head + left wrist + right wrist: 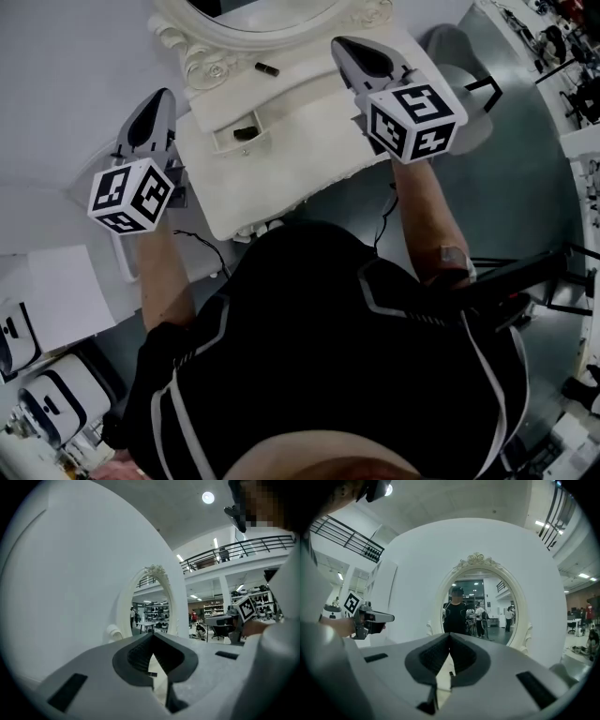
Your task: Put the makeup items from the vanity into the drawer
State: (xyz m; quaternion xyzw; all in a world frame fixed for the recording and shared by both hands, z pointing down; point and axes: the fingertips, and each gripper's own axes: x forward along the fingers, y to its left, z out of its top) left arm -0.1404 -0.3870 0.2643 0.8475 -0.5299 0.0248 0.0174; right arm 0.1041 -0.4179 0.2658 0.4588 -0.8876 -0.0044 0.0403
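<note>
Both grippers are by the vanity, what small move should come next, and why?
Probably open the right gripper and reach toward the small dark item on the vanity top: it lies outside the open drawer, and that gripper is shut, empty and nearest.

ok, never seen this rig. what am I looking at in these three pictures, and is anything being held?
There is no robot here: a person holds a two-fingered claw in each hand. The head view comes from a camera on the person's head, looking steeply down at a white vanity. The other two pictures come from cameras riding on the claws, looking along their jaws toward the oval mirror. The left claw and the right claw are both shut and hold nothing. One small dark item lies on the vanity top. Another dark item sits in the open drawer.
</note>
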